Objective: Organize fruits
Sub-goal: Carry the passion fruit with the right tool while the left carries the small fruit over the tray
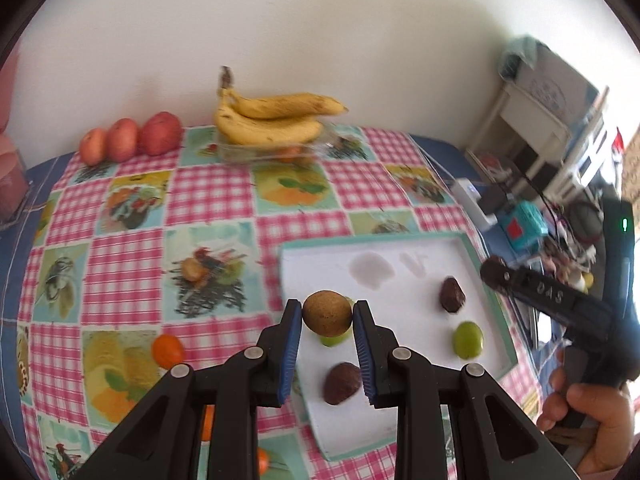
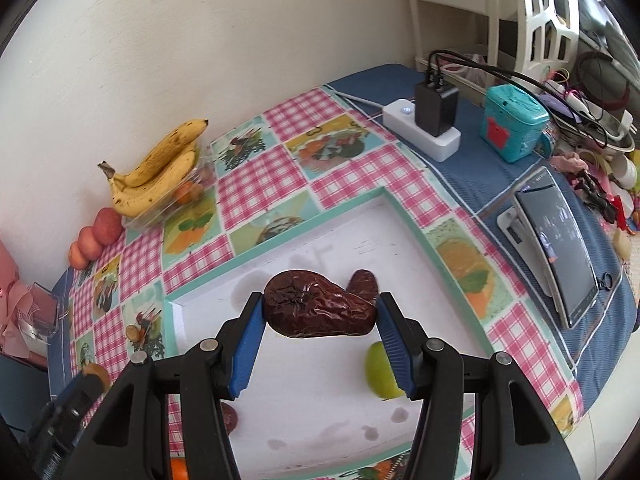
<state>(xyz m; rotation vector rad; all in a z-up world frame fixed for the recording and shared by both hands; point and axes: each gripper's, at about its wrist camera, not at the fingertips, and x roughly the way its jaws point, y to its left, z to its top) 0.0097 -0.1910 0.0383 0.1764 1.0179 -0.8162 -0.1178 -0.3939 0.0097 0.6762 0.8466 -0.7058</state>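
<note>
Left gripper [image 1: 327, 316] clamping one brown fruit [image 1: 327, 318], right gripper [image 2: 320, 312] clamping one date [image 2: 316, 310], three apples [image 1: 128, 138]

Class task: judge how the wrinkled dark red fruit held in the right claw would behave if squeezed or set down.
The wrinkled dark fruit looks dried and leathery, so it probably dents rather than bruises. Its oblong, lumpy shape suggests little rolling. Spanning the right claw, it seems light for its size.

I am facing a plain cream wall [image 1: 320, 28]; a white lattice chair [image 2: 548, 12] is standing at the table's [image 2: 472, 176] end.
</note>
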